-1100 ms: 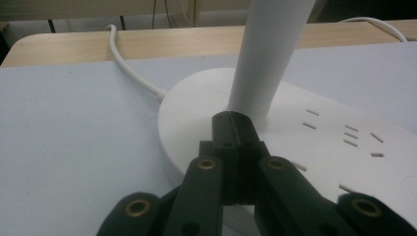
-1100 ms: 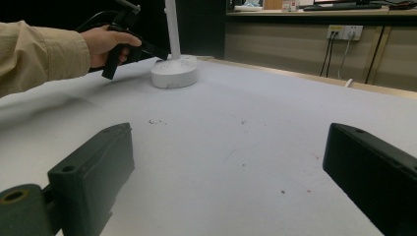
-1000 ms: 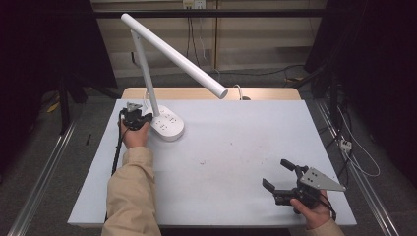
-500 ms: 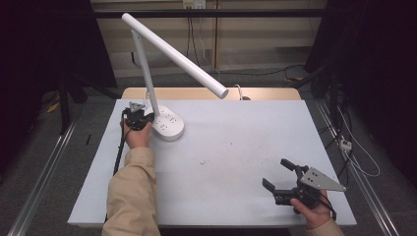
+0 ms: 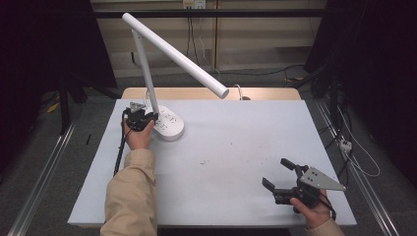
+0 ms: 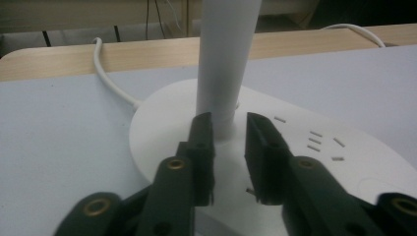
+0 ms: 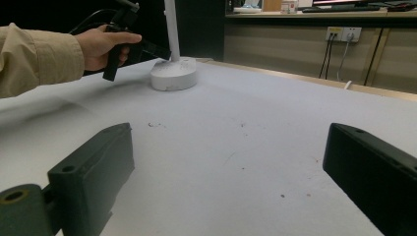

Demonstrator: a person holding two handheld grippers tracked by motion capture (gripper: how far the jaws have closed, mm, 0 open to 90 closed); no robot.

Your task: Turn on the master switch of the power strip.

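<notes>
From the high view, a white desk lamp [image 5: 167, 73] stands toward the far left of the pale tabletop [image 5: 231, 162], its oval base [image 5: 169, 127] flat on the surface, its post rising and its long head slanting out to the right. The left gripper [image 5: 147, 118] sits right at the foot of the post, over the base, the sleeved forearm reaching up from the near edge. The right gripper [image 5: 278, 176] rests well apart at the near right corner with its jaws spread wide and nothing between them, seemingly parked out of the way while the left hand works.

In the left gripper view, the two black jaws flank the lamp post [image 6: 227, 59] just above where it meets the base [image 6: 162, 142]. They have just been opening: a narrow gap stands between them, with the post beyond it, and the pads do not appear to press on it. The placement suits either a control on the base or a hold on the post; which is meant I cannot tell. A white cord [image 6: 110, 81] runs off behind.

In the right gripper view, its own jaws stand far apart low over the bare tabletop [image 7: 236, 147], looking across at the lamp base [image 7: 173, 73] and the left hand [image 7: 105, 46].
</notes>
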